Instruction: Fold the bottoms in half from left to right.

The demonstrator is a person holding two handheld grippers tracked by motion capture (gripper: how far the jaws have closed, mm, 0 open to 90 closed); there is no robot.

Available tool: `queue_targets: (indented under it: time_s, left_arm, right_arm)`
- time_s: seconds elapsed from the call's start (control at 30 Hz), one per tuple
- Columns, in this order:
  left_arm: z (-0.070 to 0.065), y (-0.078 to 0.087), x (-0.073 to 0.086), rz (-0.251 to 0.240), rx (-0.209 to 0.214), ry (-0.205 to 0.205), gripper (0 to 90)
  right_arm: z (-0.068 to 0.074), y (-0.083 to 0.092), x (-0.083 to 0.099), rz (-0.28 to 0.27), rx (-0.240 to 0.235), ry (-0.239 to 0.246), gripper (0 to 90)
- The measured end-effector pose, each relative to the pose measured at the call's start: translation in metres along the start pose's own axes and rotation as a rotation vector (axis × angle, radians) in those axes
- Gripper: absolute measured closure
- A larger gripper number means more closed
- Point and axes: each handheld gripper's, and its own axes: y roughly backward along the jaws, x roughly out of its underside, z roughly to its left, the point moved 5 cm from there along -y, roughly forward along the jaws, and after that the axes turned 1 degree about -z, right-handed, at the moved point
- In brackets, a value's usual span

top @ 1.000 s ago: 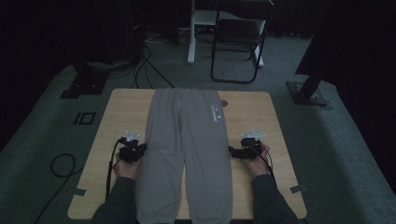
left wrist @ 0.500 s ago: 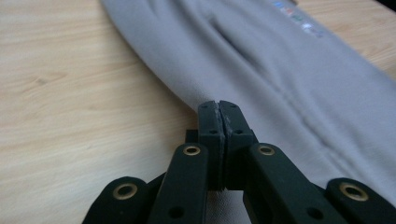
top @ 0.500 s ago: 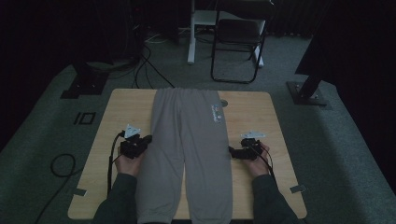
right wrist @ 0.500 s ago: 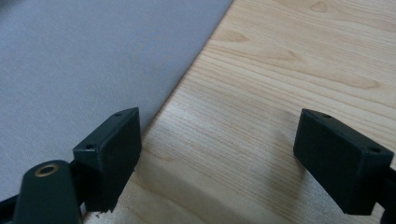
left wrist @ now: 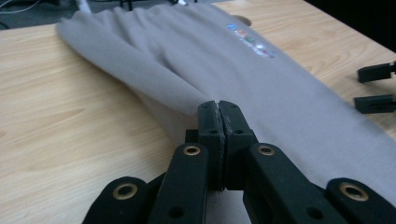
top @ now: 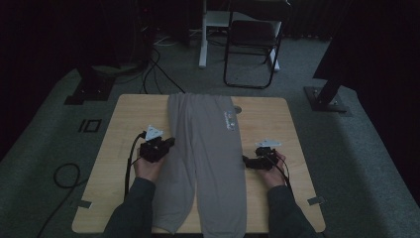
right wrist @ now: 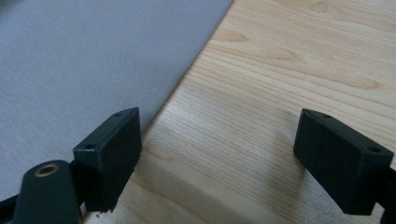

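Grey trousers lie lengthwise on the wooden table, waistband at the far end, with a small colourful logo near the waist. My left gripper is shut on the trousers' left edge. In the left gripper view its jaws meet on a raised fold of the grey cloth. My right gripper stands open just off the trousers' right edge. Its jaws are wide apart over bare wood, and the left one touches the cloth's border. The right gripper also shows across the trousers in the left gripper view.
The trouser legs hang over the table's near edge between the person's forearms. Bare wood lies on both sides of the garment. Behind the table stand a black chair and stand bases on a grey carpet, with cables on the floor at left.
My left gripper has risen and shifted right and farther up the table, pulling the trousers' left edge up with it. The right gripper has stayed where it was.
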Motion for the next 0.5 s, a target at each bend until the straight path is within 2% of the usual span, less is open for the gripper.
queue_targets:
  time_s: [0.3,0.43,0.47,0.5]
  left_arm:
    - [-0.029,-0.02,-0.016,-0.006,0.055,-0.053,88.6]
    - [-0.043,-0.031,-0.025,-0.01,0.088,-0.061,88.6]
    - [-0.051,-0.038,-0.03,-0.01,0.105,-0.069,88.6]
    - [-0.051,-0.038,-0.03,-0.01,0.105,-0.069,88.7]
  right_arm:
    - [0.0,0.0,0.0,0.0,-0.001,0.0,15.4]
    - [0.0,0.0,0.0,-0.001,-0.001,-0.001,15.4]
    - [0.0,0.0,0.0,-0.001,-0.001,0.0,15.4]
    - [0.0,0.0,0.0,-0.001,-0.001,0.0,15.4]
